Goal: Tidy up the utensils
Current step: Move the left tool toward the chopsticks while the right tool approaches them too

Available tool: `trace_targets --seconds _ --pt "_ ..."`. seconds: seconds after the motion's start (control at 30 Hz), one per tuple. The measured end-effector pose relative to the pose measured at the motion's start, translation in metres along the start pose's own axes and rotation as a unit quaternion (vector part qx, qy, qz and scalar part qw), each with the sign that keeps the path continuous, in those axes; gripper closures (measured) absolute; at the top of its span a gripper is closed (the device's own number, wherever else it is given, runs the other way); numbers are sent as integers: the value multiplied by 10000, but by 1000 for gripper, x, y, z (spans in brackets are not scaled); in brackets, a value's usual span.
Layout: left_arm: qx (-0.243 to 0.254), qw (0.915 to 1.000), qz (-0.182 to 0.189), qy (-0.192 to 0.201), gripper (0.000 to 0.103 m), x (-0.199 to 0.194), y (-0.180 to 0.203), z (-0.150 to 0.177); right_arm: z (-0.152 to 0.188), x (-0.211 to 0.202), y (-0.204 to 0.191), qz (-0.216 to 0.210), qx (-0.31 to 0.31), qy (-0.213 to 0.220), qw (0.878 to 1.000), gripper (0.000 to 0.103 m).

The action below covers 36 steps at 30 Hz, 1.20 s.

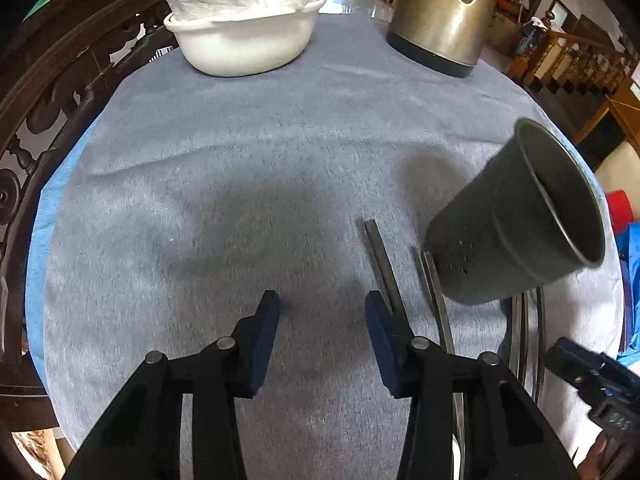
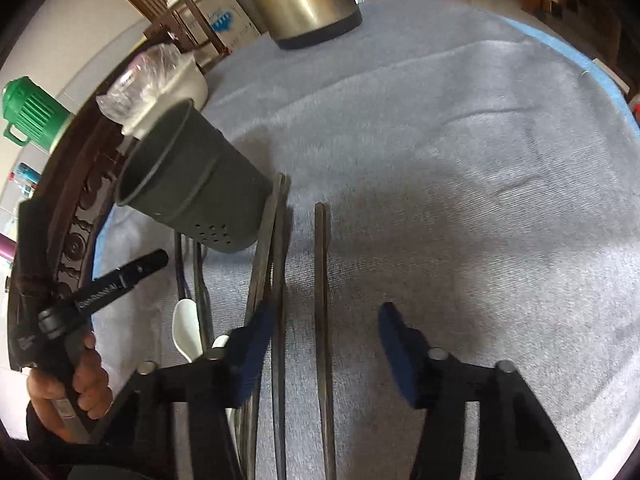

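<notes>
Right gripper [image 2: 326, 344] released, straddling one chopstick [image 2: 322, 280] | left gripper [image 1: 322, 336] released, empty | risk: holder [image 2: 192, 188] looks tilted; chopsticks [image 2: 276, 264] touching it could roll if nudged

A grey cloth [image 1: 248, 168] covers the bench. On it stand a white basin [image 1: 244, 40] and a metal kettle [image 1: 440, 12] at the far end, a dark perforated holder [image 1: 516, 216], dark chopsticks [image 2: 322, 320] and a white spoon [image 2: 185, 328] nearer.
</notes>
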<state>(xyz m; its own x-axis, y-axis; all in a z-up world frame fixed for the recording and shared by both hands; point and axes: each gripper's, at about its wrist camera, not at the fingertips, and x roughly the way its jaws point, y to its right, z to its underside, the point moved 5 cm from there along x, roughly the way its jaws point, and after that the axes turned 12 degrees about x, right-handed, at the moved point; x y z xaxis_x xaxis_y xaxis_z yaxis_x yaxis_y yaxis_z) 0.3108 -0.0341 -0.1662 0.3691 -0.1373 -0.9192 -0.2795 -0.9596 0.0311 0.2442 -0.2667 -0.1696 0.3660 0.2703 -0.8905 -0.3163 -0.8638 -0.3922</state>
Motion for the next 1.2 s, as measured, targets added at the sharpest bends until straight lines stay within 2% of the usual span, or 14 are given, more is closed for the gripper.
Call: trace_targets --seconds 0.03,0.2,0.27,0.4,0.53,0.67,0.9,1.0,1.2 --pt "-23 10000 21 9 58 0 -1 -1 -1 3 0 30 13 -41 10000 64" --pt "100 9998 -61 -150 68 11 2 -13 -6 10 -2 140 37 -46 9999 66" --pt "96 9996 -66 -268 71 18 4 -18 -9 11 -2 216 41 -54 9997 73" --pt "136 9995 -109 -264 77 24 8 -29 -14 14 -5 270 -10 -47 9996 78" --pt "94 9997 -120 -205 93 26 9 -31 -17 16 -6 227 -39 -18 9997 86" --pt "107 9999 -34 -74 99 31 6 -37 -15 18 -6 225 -120 -102 9996 91" --pt "168 9996 121 169 103 18 2 -22 -8 11 -3 -81 -28 -32 10000 92" --pt "-10 9982 556 206 103 15 4 -20 -5 9 0 -129 23 -47 9999 92" --pt "-233 9952 945 142 103 7 3 -21 -8 4 4 -533 307 -195 9979 89"
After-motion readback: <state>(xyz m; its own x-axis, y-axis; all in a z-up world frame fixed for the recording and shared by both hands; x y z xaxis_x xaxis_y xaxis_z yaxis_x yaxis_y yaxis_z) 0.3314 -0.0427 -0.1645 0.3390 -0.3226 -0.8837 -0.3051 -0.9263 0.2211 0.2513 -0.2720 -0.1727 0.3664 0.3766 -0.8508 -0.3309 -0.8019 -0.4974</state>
